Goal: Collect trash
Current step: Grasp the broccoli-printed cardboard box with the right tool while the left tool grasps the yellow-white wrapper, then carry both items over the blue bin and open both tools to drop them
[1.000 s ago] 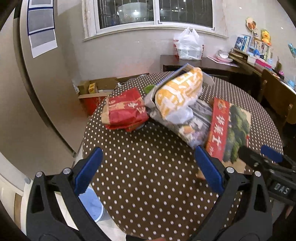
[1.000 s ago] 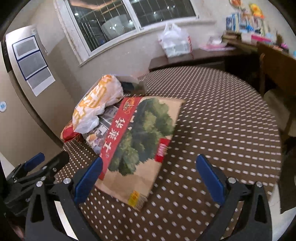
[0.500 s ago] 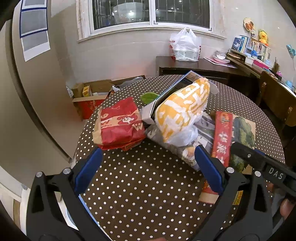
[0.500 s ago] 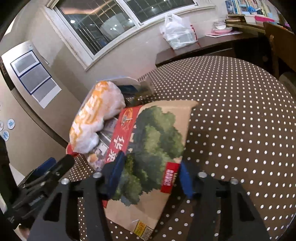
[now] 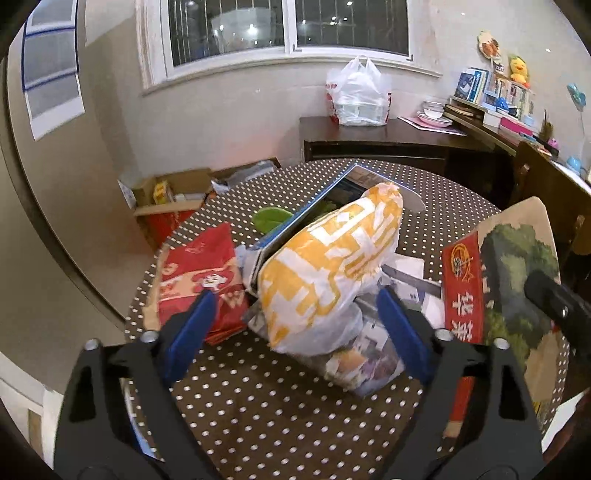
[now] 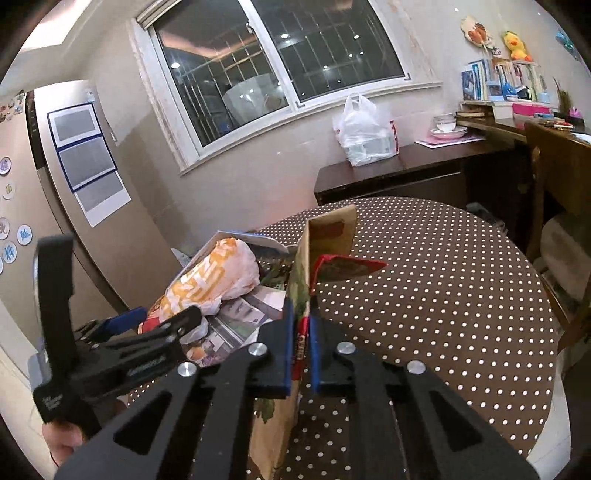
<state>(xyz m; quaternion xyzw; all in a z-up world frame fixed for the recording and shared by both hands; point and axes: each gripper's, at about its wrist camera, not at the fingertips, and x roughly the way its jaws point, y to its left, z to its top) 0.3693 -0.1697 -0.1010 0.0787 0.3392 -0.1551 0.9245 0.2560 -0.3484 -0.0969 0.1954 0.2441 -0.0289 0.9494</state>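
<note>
The right gripper (image 6: pixel 298 343) is clamped on the near edge of a flat brown paper bag printed with a green tree and a red banner (image 6: pixel 306 266), its 2 blue pads pressed against either face, so the bag stands on edge above the round table with the brown white-dotted cloth (image 6: pixel 443 295). In the left wrist view that same bag (image 5: pixel 513 280) rises at the right, tilted, with the black body of the right gripper in front of it. The left gripper (image 5: pixel 295 332) hangs with its jaws spread wide and nothing between them, just short of the trash pile. Nearest in that pile is a clear plastic wrapper with printed paper inside (image 5: pixel 365 365); on top of it lies a bulging white and orange plastic bag (image 5: pixel 328 266), and to the left a red paper bag (image 5: pixel 199 273) lies flat. Behind the orange bag a thin flat box with a blue edge (image 5: pixel 314 206) leans upward, and a small green item (image 5: pixel 269 218) sits beside it. Farther off, a white plastic bag (image 5: pixel 358 96) stands on a dark wooden sideboard (image 5: pixel 388 136) beneath the window (image 5: pixel 288 26).
</note>
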